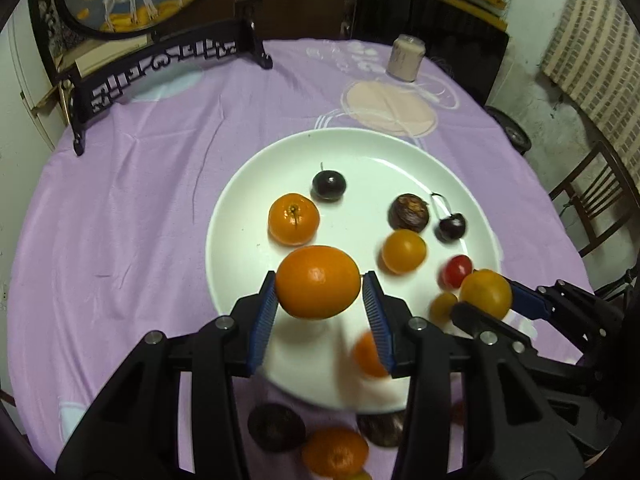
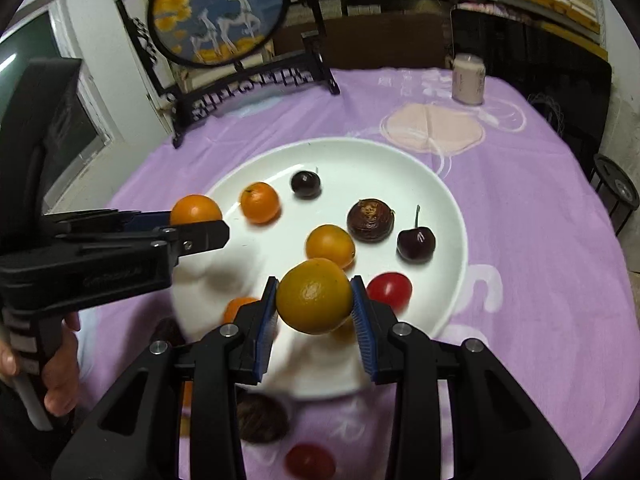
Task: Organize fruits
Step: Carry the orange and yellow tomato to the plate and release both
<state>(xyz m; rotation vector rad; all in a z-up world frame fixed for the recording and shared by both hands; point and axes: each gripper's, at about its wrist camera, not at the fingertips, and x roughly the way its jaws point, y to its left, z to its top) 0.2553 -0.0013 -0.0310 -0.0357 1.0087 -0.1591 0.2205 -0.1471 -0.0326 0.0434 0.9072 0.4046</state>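
My left gripper [image 1: 319, 294] has its blue pads clamped on a glossy round orange [image 1: 318, 281], held above the near edge of the round white plate [image 1: 360, 148]. My right gripper [image 2: 314, 304] is squeezing a duller yellow-orange citrus fruit [image 2: 315, 295] over the plate's near right side. The blurry fruits under my grippers are partly blocked, so I can't really make them out.

Lighting: dim, warm indoor, from overhead. Glare: soft sheen on white plate [image 1: 360, 148]. Shadows: soft and diffuse beneath fruit. Blur: near plate rim and foreground fruit smeared. Distortion: heavy fisheye curvature, dark vignetted corners.
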